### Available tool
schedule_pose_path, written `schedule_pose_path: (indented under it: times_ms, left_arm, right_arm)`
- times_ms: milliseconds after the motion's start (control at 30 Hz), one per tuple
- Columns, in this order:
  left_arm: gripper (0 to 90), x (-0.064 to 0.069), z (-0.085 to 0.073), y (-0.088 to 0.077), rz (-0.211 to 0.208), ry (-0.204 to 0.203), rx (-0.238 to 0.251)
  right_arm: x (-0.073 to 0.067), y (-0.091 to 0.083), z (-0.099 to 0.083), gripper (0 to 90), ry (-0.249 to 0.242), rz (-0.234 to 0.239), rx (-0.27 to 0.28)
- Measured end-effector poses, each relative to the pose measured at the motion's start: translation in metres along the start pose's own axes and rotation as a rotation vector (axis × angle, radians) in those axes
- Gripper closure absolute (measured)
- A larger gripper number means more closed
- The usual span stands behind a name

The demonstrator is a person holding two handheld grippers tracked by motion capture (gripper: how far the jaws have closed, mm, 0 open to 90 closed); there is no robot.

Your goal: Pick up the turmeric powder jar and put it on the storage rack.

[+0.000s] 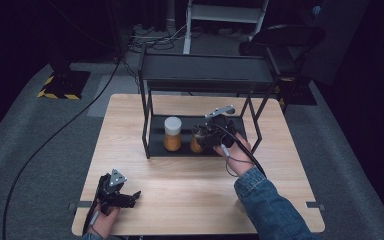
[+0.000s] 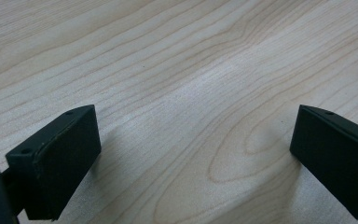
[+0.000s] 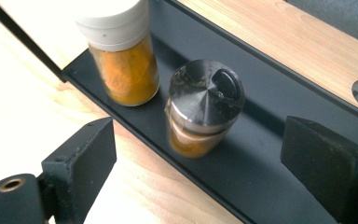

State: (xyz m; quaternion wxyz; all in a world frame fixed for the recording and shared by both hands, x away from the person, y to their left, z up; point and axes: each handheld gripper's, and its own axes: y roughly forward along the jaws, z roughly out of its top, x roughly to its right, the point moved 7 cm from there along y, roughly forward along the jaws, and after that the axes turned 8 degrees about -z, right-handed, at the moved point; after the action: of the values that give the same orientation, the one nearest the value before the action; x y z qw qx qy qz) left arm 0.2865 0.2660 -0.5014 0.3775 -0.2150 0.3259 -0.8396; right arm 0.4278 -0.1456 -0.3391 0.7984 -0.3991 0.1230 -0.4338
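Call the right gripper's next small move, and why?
Probably back it away from the rack: the right gripper stands open, pads clear of the dark-capped spice jar, which stands upright on the rack's bottom shelf beside the white-capped spice jar.

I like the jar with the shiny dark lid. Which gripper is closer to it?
The right. The right gripper hovers just above the dark-lidded jar on the rack's bottom shelf, jaws open. The left gripper sits far away at the table's near-left corner.

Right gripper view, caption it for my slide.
Open right gripper above a dark-lidded spice jar beside a white-capped one on a black shelf.
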Motion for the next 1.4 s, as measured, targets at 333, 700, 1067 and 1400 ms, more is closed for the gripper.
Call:
schedule_pose_path:
  times_ms: [333, 700, 1067, 1400]
  left_arm:
    - [1.7, 0.0, 0.0, 0.0, 0.0, 0.001, -0.001]
    - [1.7, 0.0, 0.0, 0.0, 0.0, 0.0, 0.0]
    - [1.4, 0.0, 0.0, 0.0, 0.001, -0.002, -0.002]
    - [1.4, 0.0, 0.0, 0.0, 0.002, -0.003, -0.001]
  right_arm:
    - [0.0, -0.031, -0.021, 10.2, -0.024, 0.012, 0.024]
    - [0.003, -0.053, -0.045, 9.8, -0.016, 0.022, 0.044]
    - [0.007, -0.078, -0.072, 9.7, 0.013, 0.025, 0.058]
    - [0.004, -0.093, -0.091, 9.4, 0.021, 0.027, 0.055]
